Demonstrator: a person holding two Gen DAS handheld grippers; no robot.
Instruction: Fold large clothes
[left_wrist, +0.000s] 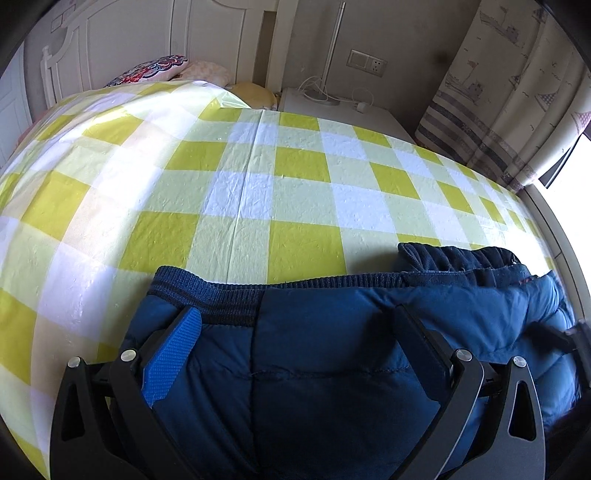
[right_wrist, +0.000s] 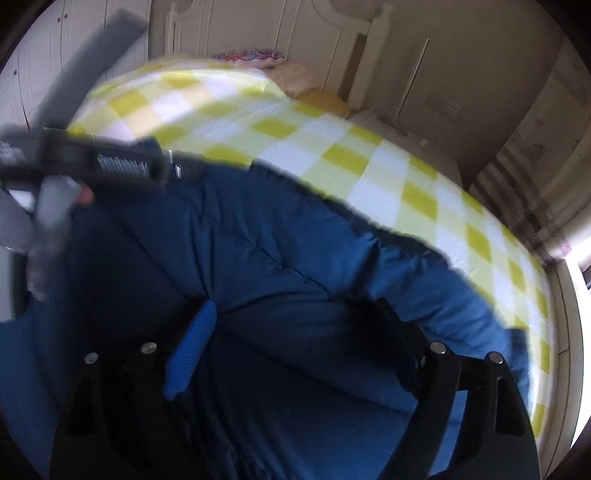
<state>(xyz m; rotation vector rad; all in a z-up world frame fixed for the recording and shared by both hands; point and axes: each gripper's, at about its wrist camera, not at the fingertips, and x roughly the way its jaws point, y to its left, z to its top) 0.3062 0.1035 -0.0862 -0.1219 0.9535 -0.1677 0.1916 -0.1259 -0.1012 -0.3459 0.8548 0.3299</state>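
A dark blue padded jacket with a ribbed knit hem lies on the bed at the near edge. My left gripper is open, its jaws wide apart just above the jacket near the hem. My right gripper is open too, its jaws spread over the jacket; this view is blurred. The left gripper shows at the left of the right wrist view. The right gripper's tip shows at the right edge of the left wrist view.
The bed has a yellow, white and pale green checked sheet. Pillows lie at the headboard. A white bedside cabinet with a lamp stands beyond. A curtain and a bright window are at the right.
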